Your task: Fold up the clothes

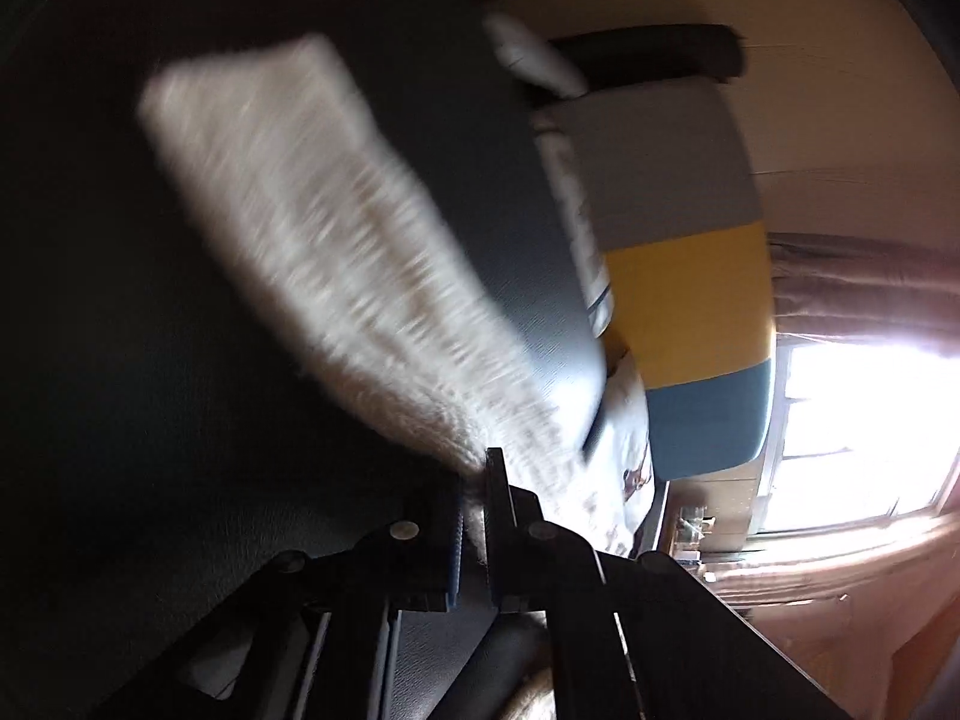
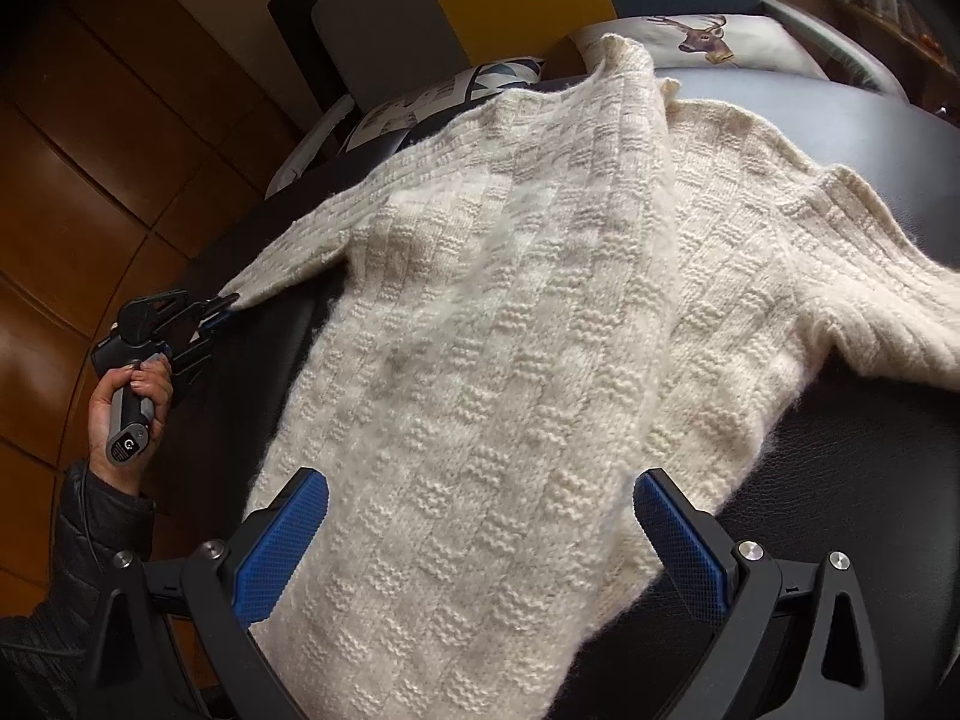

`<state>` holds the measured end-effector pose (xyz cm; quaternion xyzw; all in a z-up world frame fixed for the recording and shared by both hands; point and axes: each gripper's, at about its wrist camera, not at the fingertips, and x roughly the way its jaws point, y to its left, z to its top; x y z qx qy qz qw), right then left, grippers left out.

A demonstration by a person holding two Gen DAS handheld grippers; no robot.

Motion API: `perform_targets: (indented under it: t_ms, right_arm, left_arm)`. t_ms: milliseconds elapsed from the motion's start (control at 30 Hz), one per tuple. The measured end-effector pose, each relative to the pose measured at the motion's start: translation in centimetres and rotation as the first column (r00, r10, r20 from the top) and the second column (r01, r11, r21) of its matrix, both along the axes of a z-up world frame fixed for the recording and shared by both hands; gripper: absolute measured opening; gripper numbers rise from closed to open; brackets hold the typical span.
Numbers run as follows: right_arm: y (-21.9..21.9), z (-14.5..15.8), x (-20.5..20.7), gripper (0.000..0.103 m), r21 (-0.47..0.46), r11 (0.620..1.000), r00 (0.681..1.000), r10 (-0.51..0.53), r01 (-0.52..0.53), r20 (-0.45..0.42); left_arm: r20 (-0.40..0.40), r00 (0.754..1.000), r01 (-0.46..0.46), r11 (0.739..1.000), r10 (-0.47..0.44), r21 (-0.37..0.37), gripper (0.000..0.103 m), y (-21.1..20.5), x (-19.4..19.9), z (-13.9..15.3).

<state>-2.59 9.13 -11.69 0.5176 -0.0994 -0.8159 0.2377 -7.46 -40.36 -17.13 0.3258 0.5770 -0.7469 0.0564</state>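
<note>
A cream knitted sweater lies spread over a dark leather surface, its basket-weave body running away from the right gripper. That gripper stands with its jaws wide apart, one blue pad on either side of the sweater's near hem, neither pressing the knit (the cloth simply passes between them). One sleeve stretches off to the gripper's right. The other sleeve runs out to its left, where the left gripper, carried in the person's hand, has the cuff pinched at its tip.

From the left wrist, the left gripper shows its jaws nearly together with a strip of cream knit caught between them; the sleeve stretches ahead of it, blurred, over the dark surface. Beyond the sweater's far edge, ahead of the right gripper, lie a cushion with a stag's head and a cushion with a blue and white pattern.
</note>
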Motion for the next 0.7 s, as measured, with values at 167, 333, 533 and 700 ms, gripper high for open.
perform_targets:
  t_ms: [167,333,533,700]
  right_arm:
    - [1.7,0.4,-0.8,0.103,-0.013,0.999,0.999,-0.050,0.050,-0.015]
    - [4.2,-0.4,-1.7,0.103,-0.057,0.989,0.991,-0.134,0.135,0.019]
    - [6.9,-2.2,-2.5,0.103,-0.094,0.969,0.972,-0.223,0.230,0.079]
    - [8.3,-1.7,-3.0,0.103,-0.109,0.963,0.968,-0.242,0.247,0.060]
  left_arm:
    - [-0.008,0.999,-0.051,0.978,0.050,-0.202,0.004,-4.0,0.1,4.8]
    - [0.118,0.983,-0.094,0.939,0.140,-0.332,0.004,-8.7,-1.6,4.2]
    - [0.191,0.978,-0.047,0.983,0.081,-0.179,0.016,-10.1,-1.4,1.0]
    - [0.139,0.990,0.030,0.988,-0.009,-0.149,0.018,-8.8,1.8,2.1]
